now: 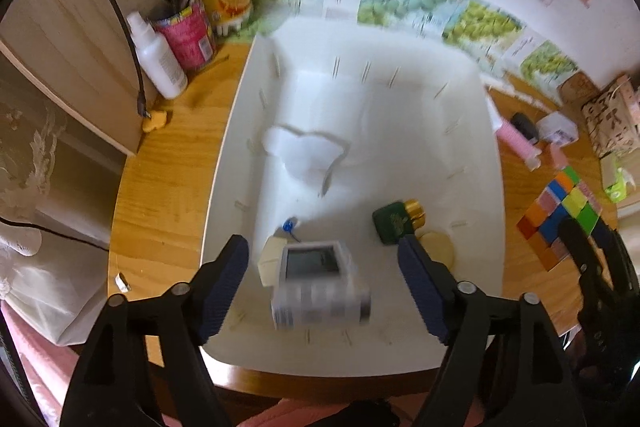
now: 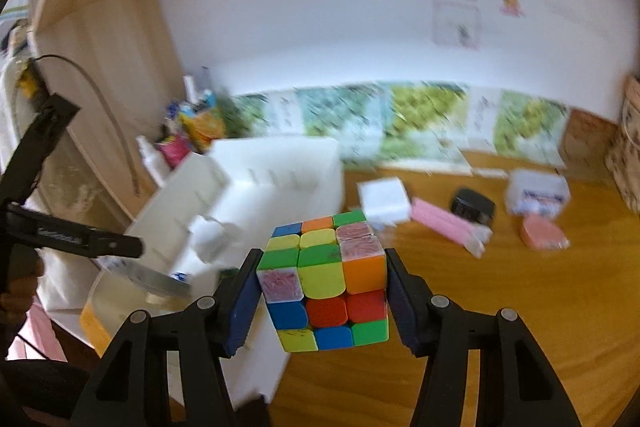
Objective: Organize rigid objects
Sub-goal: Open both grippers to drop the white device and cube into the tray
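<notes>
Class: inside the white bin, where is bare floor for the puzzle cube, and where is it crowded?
Bare: the white bin's far half, beyond the white cutout piece. Crowded: the near end, with the digital device, green bottle and round disc.

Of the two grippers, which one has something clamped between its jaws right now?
The right gripper: its jaws press both sides of the Rubik's cube. The left gripper is open above the white bin, clear of the small digital device.

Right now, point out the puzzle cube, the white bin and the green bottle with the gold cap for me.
puzzle cube (image 2: pixel 326 283): right wrist view, on its yellow centre tile.
white bin (image 1: pixel 240 95): left wrist view, on its left wall.
green bottle with the gold cap (image 1: pixel 392 225): left wrist view, on its green body.
</notes>
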{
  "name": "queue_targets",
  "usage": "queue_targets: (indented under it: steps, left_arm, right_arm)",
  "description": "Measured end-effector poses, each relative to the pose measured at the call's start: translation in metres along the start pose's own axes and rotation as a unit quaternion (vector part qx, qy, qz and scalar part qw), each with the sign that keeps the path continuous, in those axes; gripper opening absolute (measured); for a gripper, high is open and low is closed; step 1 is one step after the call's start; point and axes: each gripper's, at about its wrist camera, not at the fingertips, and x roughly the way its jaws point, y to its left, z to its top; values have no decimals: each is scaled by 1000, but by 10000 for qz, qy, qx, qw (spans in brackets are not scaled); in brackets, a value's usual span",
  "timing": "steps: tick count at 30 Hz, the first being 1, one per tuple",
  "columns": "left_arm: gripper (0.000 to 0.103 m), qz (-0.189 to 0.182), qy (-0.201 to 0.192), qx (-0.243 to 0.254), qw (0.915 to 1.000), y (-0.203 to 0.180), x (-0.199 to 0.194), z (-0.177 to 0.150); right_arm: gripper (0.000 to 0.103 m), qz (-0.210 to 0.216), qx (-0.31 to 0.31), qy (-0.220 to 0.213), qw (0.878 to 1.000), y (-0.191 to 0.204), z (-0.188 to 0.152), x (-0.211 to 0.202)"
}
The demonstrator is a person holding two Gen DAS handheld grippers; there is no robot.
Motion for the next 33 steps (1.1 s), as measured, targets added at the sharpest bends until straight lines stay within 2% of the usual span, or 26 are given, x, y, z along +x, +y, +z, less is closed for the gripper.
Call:
queue_targets:
  steps: [7,18,23,26,33]
  left_arm:
    - [81,-226,-722,-90,9971,5,-22,1]
    - [81,-520,-1765,-114,9829,3,-49,-3]
    - [81,-524,-1905,-10,9803,-3,-53,-5]
    - [81,-657,-1969,6,9782,-5,-55,-5]
    - [81,-639,-2315,228,9705,-27,-62,-6]
  right_arm:
    - [59,502,-391,-226,9977,27,7,-6]
    - [59,956,-876,4,9916,59,0,-2]
    - [59,1041,-888,-101,9905,59,0,-6]
    - [60,1029,-850,-66,9910,56,1,-6]
    - [68,866,-737,-20,9935,45,0,-12]
